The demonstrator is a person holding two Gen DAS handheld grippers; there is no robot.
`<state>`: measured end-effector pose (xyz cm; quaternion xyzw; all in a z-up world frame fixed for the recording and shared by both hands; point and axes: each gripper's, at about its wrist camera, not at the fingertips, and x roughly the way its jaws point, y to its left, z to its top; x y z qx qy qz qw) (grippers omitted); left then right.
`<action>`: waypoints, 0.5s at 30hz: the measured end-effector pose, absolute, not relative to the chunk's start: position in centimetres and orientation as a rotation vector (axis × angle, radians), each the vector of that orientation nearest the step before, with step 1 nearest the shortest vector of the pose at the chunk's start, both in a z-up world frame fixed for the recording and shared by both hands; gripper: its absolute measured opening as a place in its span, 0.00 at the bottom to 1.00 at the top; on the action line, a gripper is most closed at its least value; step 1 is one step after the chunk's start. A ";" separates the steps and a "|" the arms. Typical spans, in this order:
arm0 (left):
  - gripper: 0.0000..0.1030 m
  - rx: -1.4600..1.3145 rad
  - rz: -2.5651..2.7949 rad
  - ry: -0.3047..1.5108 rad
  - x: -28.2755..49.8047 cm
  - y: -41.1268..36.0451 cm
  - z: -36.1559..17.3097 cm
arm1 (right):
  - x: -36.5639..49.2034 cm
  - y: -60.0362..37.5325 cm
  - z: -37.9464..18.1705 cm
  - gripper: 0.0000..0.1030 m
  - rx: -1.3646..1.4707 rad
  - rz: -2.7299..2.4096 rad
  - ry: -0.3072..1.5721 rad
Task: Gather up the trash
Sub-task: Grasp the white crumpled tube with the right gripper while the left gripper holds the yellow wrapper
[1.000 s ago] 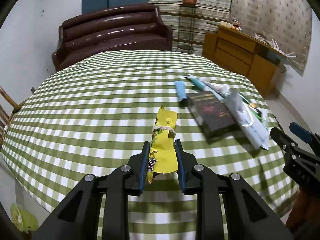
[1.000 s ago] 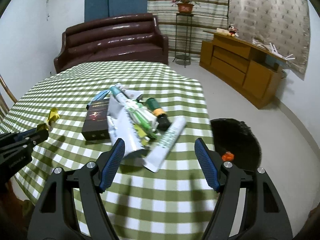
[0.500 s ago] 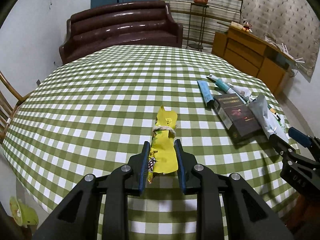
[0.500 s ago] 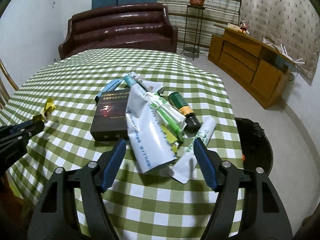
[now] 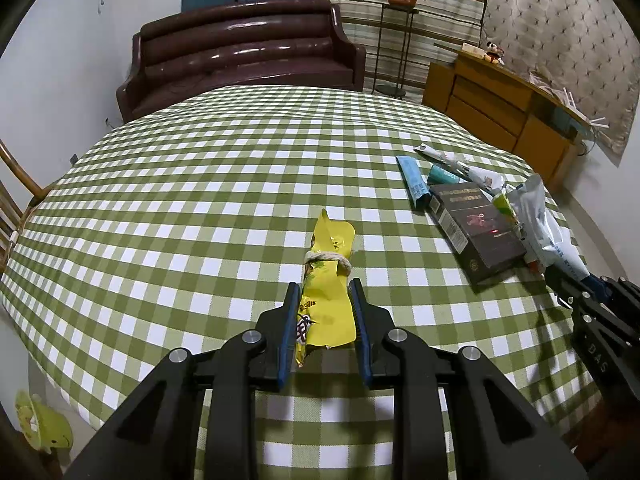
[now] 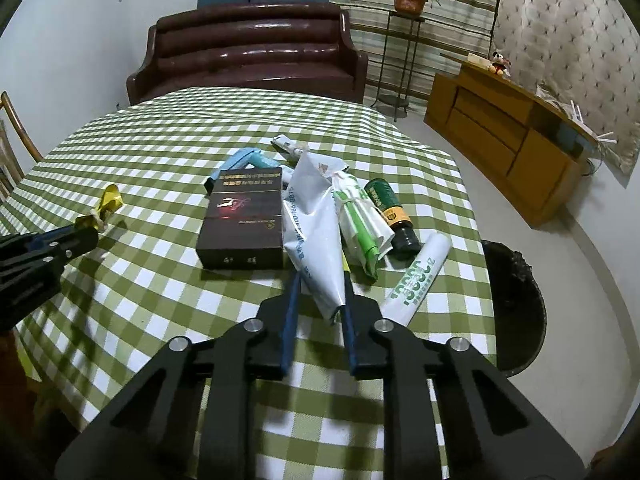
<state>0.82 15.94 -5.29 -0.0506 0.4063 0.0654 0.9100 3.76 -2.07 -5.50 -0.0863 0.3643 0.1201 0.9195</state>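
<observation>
Lying near the table's (image 6: 168,128) right edge, a white plastic bag (image 6: 316,236) is pinched by the right gripper (image 6: 319,280), jaws just closed; a yellow wrapper (image 5: 326,300) is clamped by the left gripper (image 5: 325,304).

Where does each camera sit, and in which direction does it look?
Left wrist: on the left gripper, looking down over the checked table; its fingers clamp a yellow wrapper.
Right wrist: on the right gripper, facing the trash pile; its jaws have just closed on a white bag.
Shared: the dark box, sofa, and each other's gripper.
</observation>
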 end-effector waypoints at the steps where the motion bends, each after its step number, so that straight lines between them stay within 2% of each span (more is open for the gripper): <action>1: 0.25 -0.104 0.133 0.837 0.8 15.9 -5.2 | 3.6 -2.2 -5.4 0.16 -0.172 0.252 0.745; 15: 0.25 -0.085 0.077 0.816 1.0 13.6 -4.4 | 2.6 -5.1 -2.8 0.12 -0.107 0.223 0.686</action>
